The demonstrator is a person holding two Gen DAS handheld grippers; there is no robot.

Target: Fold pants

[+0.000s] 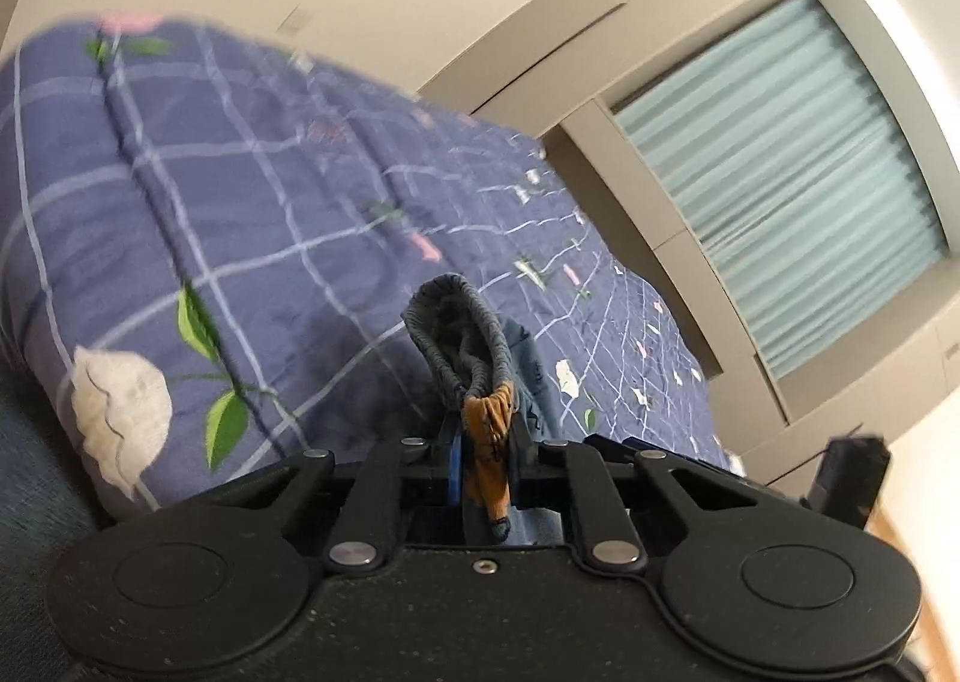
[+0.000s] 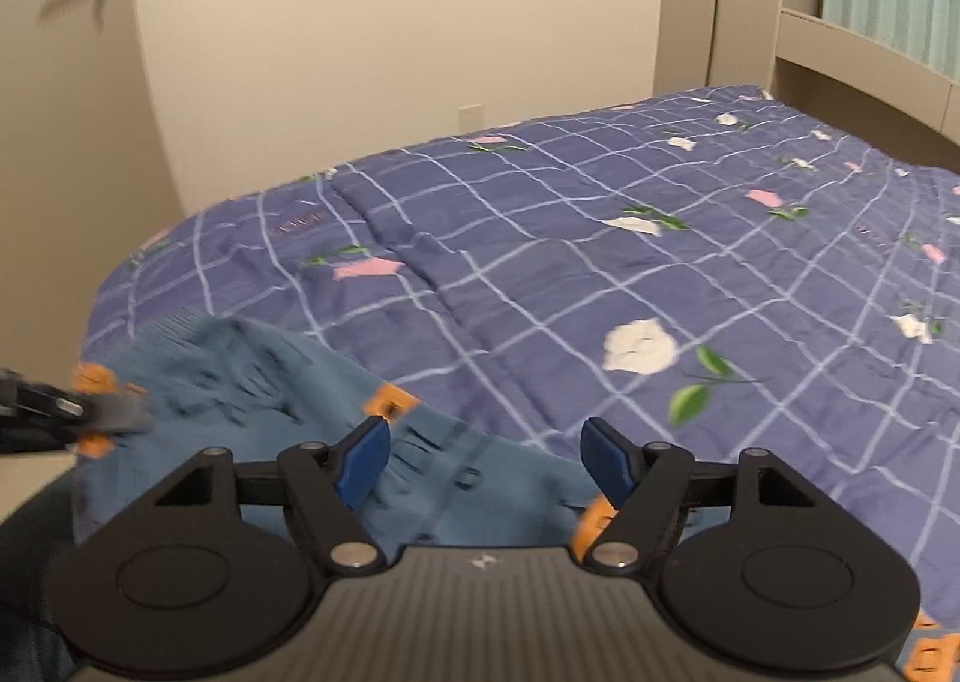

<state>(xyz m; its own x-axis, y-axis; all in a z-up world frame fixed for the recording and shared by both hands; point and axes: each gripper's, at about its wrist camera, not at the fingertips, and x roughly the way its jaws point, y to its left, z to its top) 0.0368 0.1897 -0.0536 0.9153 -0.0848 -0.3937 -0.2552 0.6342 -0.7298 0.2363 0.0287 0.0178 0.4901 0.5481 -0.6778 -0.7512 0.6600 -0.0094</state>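
Pants (image 1: 480, 346), seen first from the left wrist, run straight up the middle of our view: a bunched grey elastic edge with an orange patch below it sits between our left gripper (image 1: 486, 442) jaws, which stand narrow and pinched on that cloth. The fold rises toward twelve o'clock from the jaws, with the bed (image 1: 240, 190) and its blue checked quilt spreading behind from nine to two o'clock. At four o'clock a dark blurred block at the edge of view may be part of the other tool; we cannot tell.

From the right wrist, the pants (image 2: 252, 382) lie as a blue sheet with dark lettering and orange patches, draped on the near edge of the bed (image 2: 600, 274) from nine o'clock across to about six. Our right gripper (image 2: 483, 460) has its jaws wide, nothing pressed between them; the cloth passes under and just beyond the left pad (image 2: 363, 463), while the right pad hangs over bare quilt. The left gripper (image 2: 90, 412) shows at nine o'clock, blurred, holding the cloth's far edge.

We judge the long axis of the cloth runs from nine toward five o'clock here, so the free orange corner (image 2: 591, 526) near six o'clock is nearest our right jaws, a small shift low and inward away.
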